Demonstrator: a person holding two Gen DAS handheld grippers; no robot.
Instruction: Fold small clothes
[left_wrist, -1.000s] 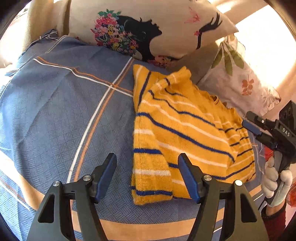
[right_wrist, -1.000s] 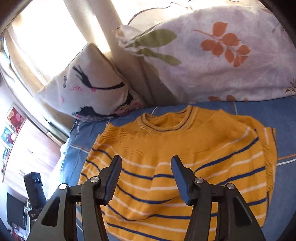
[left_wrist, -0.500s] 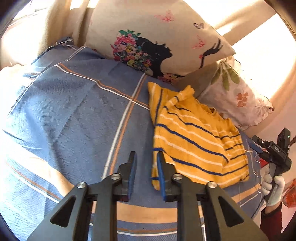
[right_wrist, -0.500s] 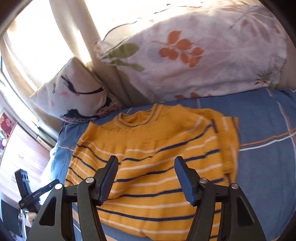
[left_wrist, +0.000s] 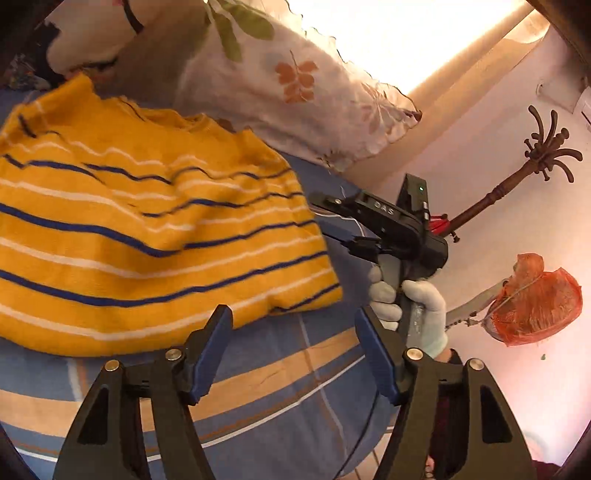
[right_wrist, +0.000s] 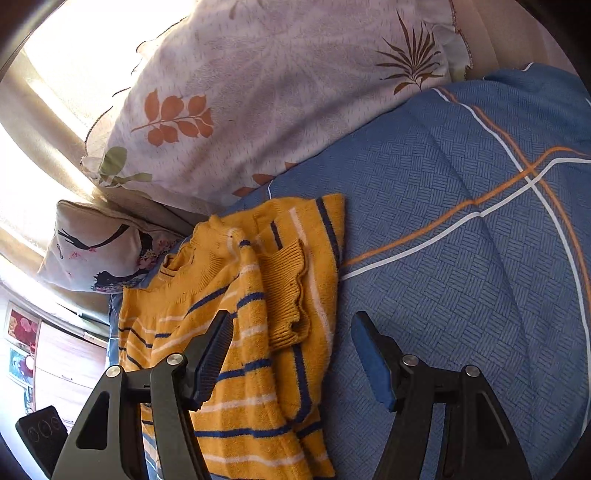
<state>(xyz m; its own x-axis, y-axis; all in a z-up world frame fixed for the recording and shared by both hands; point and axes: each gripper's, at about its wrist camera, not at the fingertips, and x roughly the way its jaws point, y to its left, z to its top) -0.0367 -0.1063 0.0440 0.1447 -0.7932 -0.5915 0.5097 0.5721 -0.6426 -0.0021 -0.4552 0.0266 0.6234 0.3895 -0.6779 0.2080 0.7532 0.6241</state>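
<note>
Lying on the blue checked bedsheet with orange and white stripes (right_wrist: 461, 258), just below the leaf-printed white pillow (right_wrist: 258, 92), the yellow knitted sweater with navy and white stripes (left_wrist: 140, 236) has one sleeve folded over its body, ribbed cuff uppermost. Judged soft, light and limp, it should sag and stretch when lifted; a hem corner or folded edge is the likely place to pinch. The left gripper (left_wrist: 293, 350) is opening, jaws apart over bare sheet near the hem, nothing between them. The right gripper (right_wrist: 291, 354), held in a gloved hand (left_wrist: 410, 306), stands wide apart over the folded sleeve edge, clamping nothing.
</note>
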